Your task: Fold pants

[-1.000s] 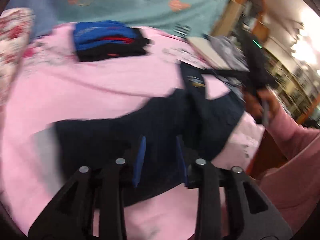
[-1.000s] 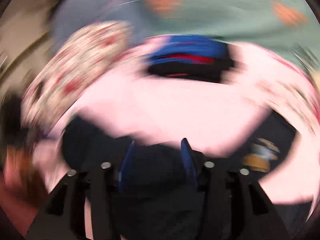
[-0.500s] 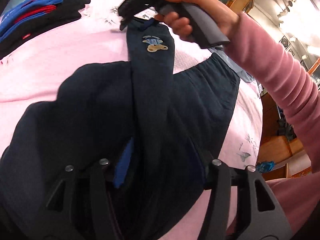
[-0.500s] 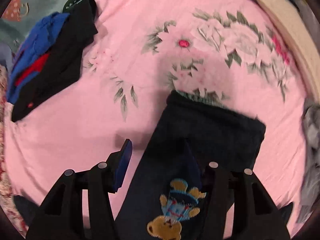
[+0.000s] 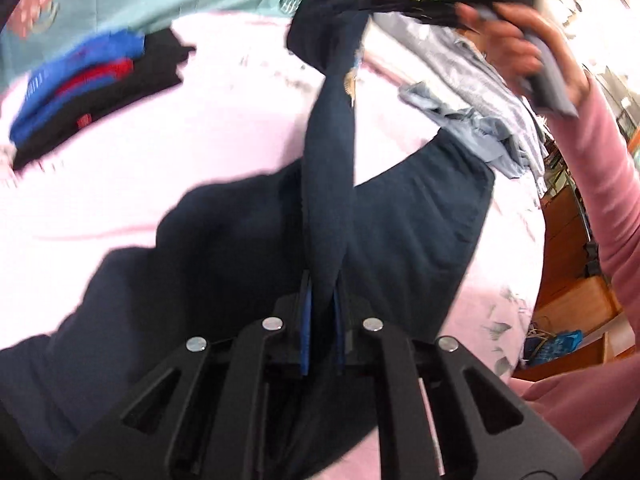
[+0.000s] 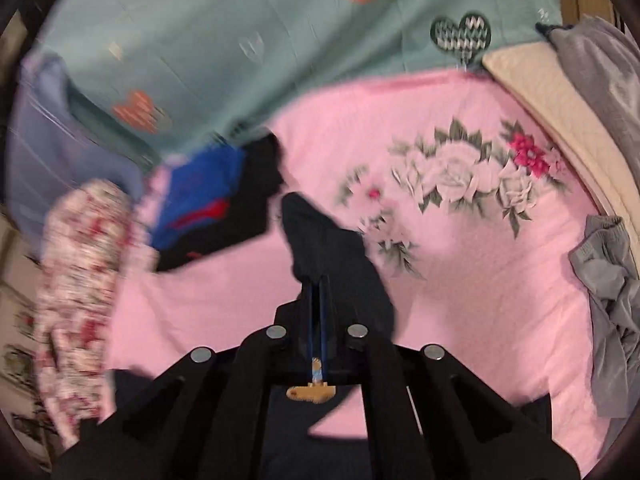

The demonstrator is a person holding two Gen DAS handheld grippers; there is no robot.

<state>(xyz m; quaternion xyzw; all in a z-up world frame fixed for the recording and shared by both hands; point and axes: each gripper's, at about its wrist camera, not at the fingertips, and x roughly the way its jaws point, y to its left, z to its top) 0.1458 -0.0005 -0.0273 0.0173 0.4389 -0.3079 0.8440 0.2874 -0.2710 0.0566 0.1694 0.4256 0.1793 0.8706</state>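
Folding has barely begun, by my reading: the navy pants (image 5: 400, 240) lie mostly spread and rumpled across the pink floral bedspread (image 5: 224, 120) through the middle and lower left of the left wrist view, no crease set. One leg rises as a taut twisted strip toward the upper centre, pinched low by the left gripper (image 5: 320, 304) and, apparently, at its far end by the right gripper (image 6: 319, 300), whose pads are pressed together on dark cloth. Soft, matte fabric; a small embroidered patch shows, blurred.
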